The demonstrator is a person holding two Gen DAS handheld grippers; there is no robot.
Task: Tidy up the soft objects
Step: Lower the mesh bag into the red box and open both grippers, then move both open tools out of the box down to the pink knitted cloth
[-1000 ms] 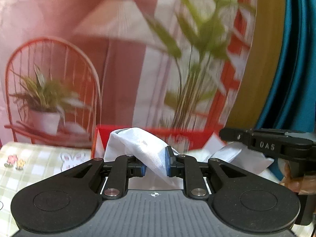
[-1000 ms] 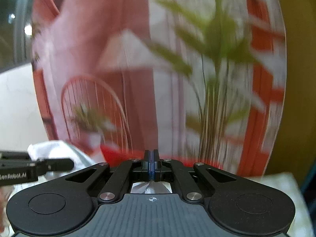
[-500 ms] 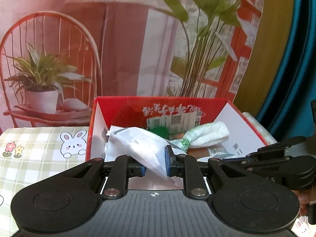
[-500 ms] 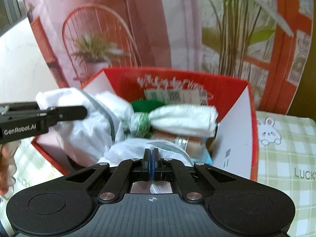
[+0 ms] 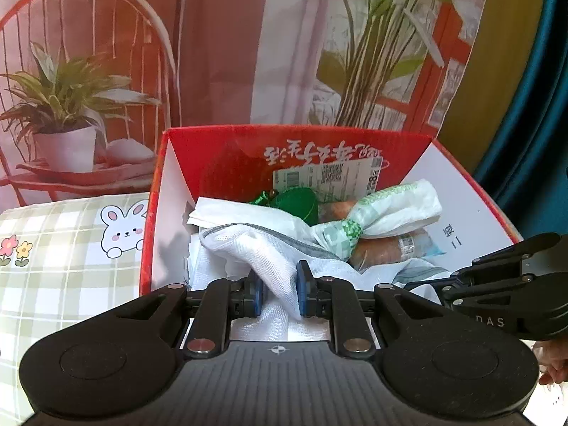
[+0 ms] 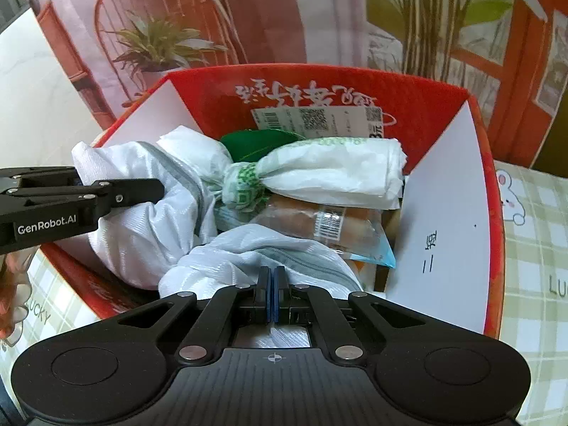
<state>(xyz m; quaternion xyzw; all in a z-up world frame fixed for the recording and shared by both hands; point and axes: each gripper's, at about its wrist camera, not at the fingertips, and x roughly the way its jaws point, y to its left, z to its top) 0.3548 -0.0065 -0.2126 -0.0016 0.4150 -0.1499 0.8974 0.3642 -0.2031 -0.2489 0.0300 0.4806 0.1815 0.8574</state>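
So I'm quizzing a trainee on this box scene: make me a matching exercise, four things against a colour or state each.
Things:
1. left gripper
2. right gripper
3. cardboard box
4. knotted plastic bag

States:
a. red outside, white flaps inside
b. tied with a green-printed knot
c. pinches a thick fold of white mesh bag
d. jaws fully together on a thin edge of mesh

Pairs: 1-c, 2-d, 3-a, 4-b

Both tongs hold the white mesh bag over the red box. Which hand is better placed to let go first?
Probably the right tongs: their end of the white mesh bag already lies low inside the red box; the left tongs hold theirs higher.
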